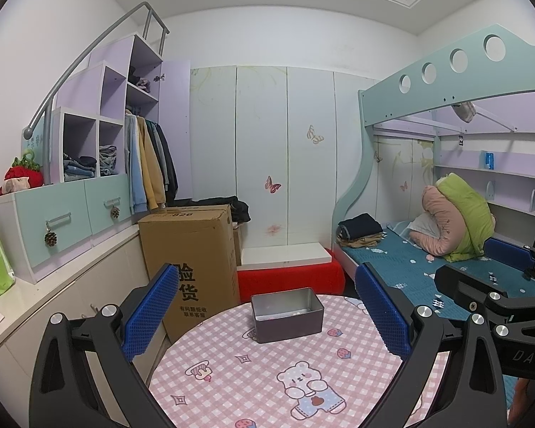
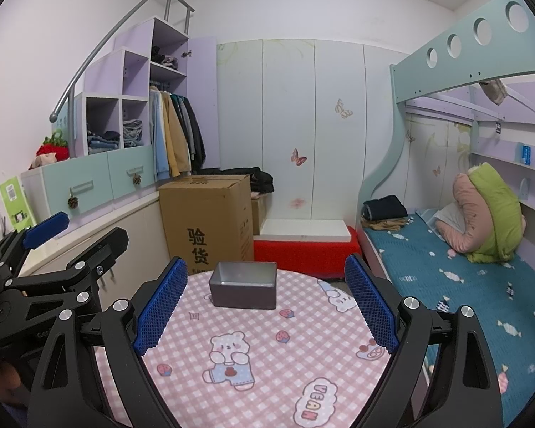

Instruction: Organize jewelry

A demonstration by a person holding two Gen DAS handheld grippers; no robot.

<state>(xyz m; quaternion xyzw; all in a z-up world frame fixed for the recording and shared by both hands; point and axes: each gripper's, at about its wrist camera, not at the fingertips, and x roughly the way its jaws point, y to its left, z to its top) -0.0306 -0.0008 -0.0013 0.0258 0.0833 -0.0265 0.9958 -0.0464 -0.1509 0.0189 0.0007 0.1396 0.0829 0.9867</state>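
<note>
A round table (image 1: 232,385) with a pink checked cloth stands near. Just beyond it on the left a tall carton (image 1: 190,249) sits on the floor, with dark clothes (image 1: 237,208) piled behind its top. A red bench (image 1: 290,278) with a white board (image 1: 285,255) on it lies against the far wardrobe (image 1: 260,149), whose doors carry butterfly stickers. On the left, stepped shelves (image 1: 89,135) hold folded clothes, and jackets (image 1: 149,164) hang beside them. On the right a bunk bed (image 2: 446,271) carries folded clothes (image 2: 385,214) and a rolled quilt (image 2: 488,214).
</note>
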